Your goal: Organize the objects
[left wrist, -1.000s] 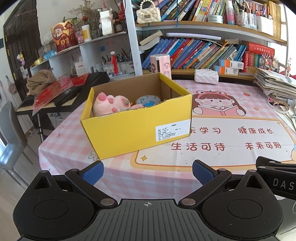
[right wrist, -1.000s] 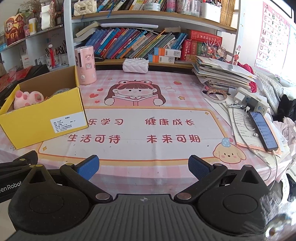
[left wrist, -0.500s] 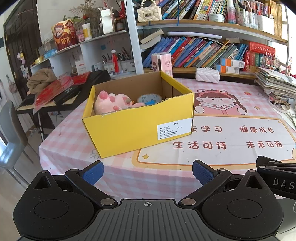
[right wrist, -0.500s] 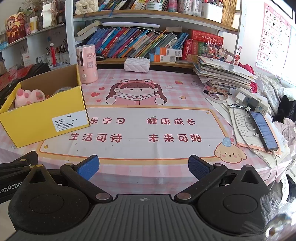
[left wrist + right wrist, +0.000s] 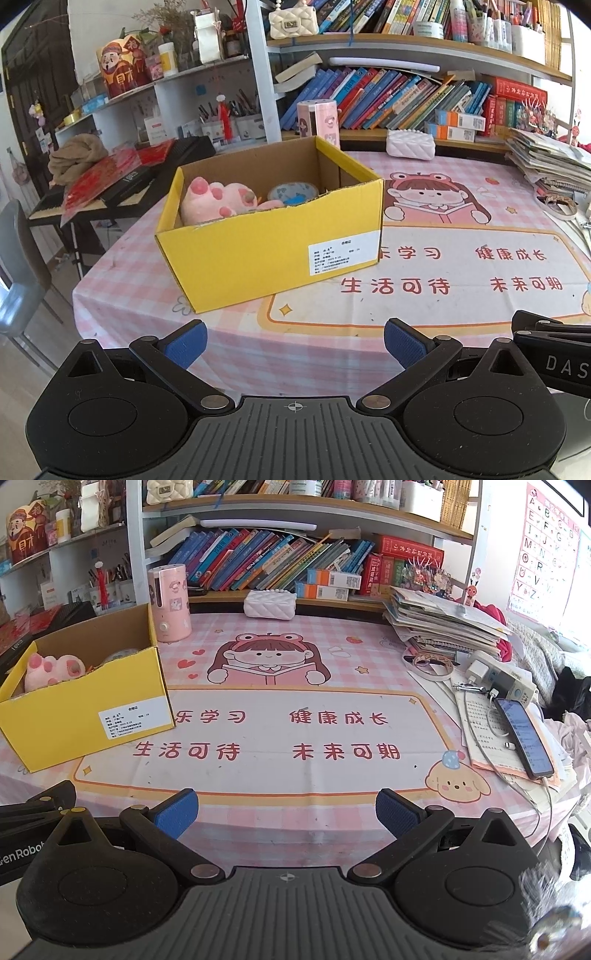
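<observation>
Left wrist: fingers (image 5: 184, 345) spread, level

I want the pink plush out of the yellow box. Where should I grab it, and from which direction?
Come from above: the yellow box is open-topped and its walls block every side. Grip the pink plush across its raised, rounded paw end, which stands highest near the box's left wall. The left gripper is open and nearer. The round tin beside it leaves some room, though the plush's lower part is hidden.
</observation>
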`<state>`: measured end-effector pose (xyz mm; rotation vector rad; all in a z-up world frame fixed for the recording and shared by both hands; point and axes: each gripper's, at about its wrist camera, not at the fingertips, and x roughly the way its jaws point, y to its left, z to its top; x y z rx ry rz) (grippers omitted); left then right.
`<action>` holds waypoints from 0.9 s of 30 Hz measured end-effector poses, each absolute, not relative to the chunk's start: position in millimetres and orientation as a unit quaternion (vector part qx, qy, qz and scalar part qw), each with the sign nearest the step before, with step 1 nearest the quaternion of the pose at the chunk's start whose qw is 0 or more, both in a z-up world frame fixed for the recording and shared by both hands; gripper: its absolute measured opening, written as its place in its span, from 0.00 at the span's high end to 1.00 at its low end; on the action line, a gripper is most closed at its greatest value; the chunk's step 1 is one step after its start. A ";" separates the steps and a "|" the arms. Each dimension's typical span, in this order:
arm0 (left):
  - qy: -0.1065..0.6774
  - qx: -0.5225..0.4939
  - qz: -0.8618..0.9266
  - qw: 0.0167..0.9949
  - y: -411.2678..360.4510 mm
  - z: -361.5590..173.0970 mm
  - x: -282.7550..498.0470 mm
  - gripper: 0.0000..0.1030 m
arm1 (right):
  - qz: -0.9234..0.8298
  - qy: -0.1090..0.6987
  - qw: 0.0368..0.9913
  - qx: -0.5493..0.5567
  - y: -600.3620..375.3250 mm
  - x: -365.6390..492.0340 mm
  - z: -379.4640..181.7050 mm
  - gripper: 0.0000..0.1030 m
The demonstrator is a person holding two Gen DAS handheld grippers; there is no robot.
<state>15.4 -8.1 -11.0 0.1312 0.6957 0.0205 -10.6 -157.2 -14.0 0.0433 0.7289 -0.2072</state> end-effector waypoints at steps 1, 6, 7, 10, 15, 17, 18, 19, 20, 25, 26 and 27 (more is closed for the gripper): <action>0.341 0.065 0.010 0.938 -8.5 -11.3 15.8 0.00 | -0.101 0.356 0.929 0.021 -156.8 -10.3 -14.0 0.00; 0.346 0.067 0.007 0.936 -11.0 -13.4 18.9 0.00 | -0.104 0.361 0.927 0.021 -160.0 -8.3 -15.7 0.00; 0.347 0.067 0.008 0.935 -11.4 -13.9 19.5 0.00 | -0.104 0.362 0.926 0.021 -160.3 -7.5 -16.1 0.00; 0.354 0.065 0.007 0.933 -11.6 -15.1 22.1 0.00 | -0.104 0.365 0.925 0.019 -160.6 -5.6 -17.1 0.00; 0.359 0.062 0.007 0.931 -11.0 -16.1 25.9 0.00 | -0.103 0.363 0.926 0.014 -158.7 -3.2 -16.1 0.00; 0.358 0.061 0.006 0.932 -11.5 -16.3 26.8 0.01 | -0.103 0.363 0.926 0.015 -158.1 -2.7 -16.1 0.00; 0.358 0.061 0.006 0.932 -11.6 -16.4 27.0 0.01 | -0.103 0.363 0.926 0.015 -158.0 -2.5 -16.1 0.00; 0.358 0.061 0.005 0.932 -11.7 -16.6 27.5 0.01 | -0.103 0.363 0.926 0.014 -158.0 -2.4 -16.0 0.00; 0.359 0.061 0.004 0.931 -11.4 -16.8 27.8 0.01 | -0.104 0.363 0.926 0.013 -157.8 -2.1 -15.9 0.00; 0.360 0.061 0.003 0.931 -11.3 -17.7 30.1 0.01 | -0.103 0.364 0.926 0.013 -158.4 -1.8 -16.0 0.00; 0.361 0.062 0.003 0.931 -11.4 -17.9 30.8 0.01 | -0.103 0.364 0.926 0.014 -158.5 -1.8 -16.0 0.00; 0.361 0.063 0.003 0.930 -11.4 -18.1 31.3 0.01 | -0.103 0.364 0.926 0.013 -158.5 -1.5 -16.0 0.00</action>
